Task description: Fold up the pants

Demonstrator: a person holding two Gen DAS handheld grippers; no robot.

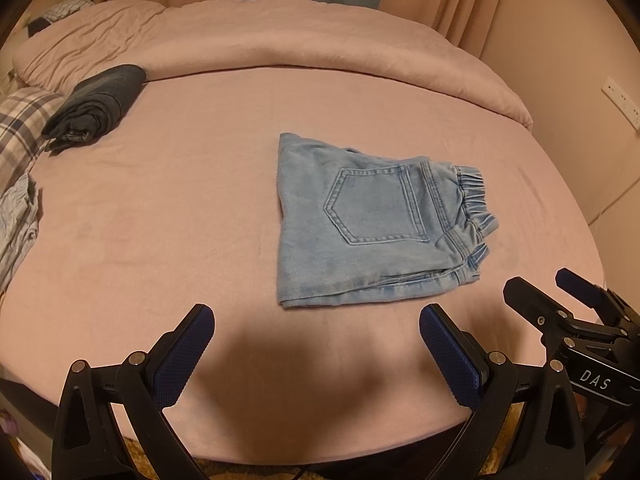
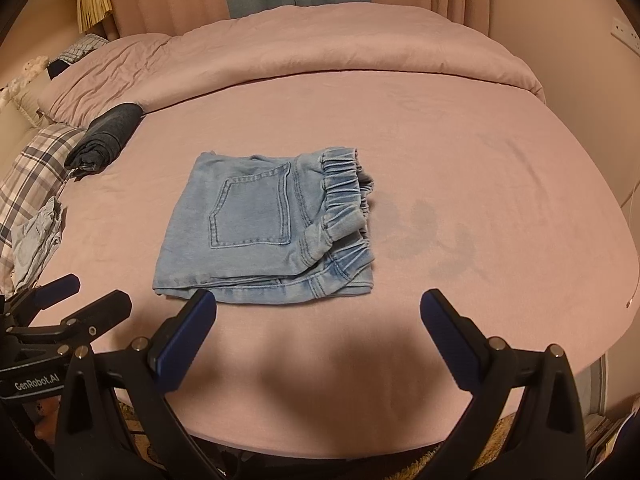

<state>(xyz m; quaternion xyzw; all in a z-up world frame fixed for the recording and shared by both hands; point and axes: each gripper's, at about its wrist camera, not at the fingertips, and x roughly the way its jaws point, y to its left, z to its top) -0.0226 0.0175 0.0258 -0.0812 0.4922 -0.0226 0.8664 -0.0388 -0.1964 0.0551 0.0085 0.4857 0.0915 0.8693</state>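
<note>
Light blue denim pants (image 1: 360, 224) lie folded into a compact stack on the pink bed sheet (image 1: 160, 208), back pocket up, elastic waistband to the right. In the right wrist view the same pants (image 2: 264, 236) sit just beyond my left fingertip. My left gripper (image 1: 316, 316) hangs open above the near edge of the bed, short of the pants, nothing between its blue pads. My right gripper (image 2: 318, 300) is open too and holds nothing. In the left wrist view, the right gripper (image 1: 548, 284) shows at the right edge. The right wrist view shows the left gripper (image 2: 96, 286) at the left.
A folded dark garment (image 1: 96, 108) rests at the back left of the bed, beside a plaid pillow (image 1: 20, 128) and a pale crumpled cloth (image 1: 18, 224). A rolled pink duvet (image 1: 320, 44) lines the far side. A wall socket (image 1: 624, 100) is on the right.
</note>
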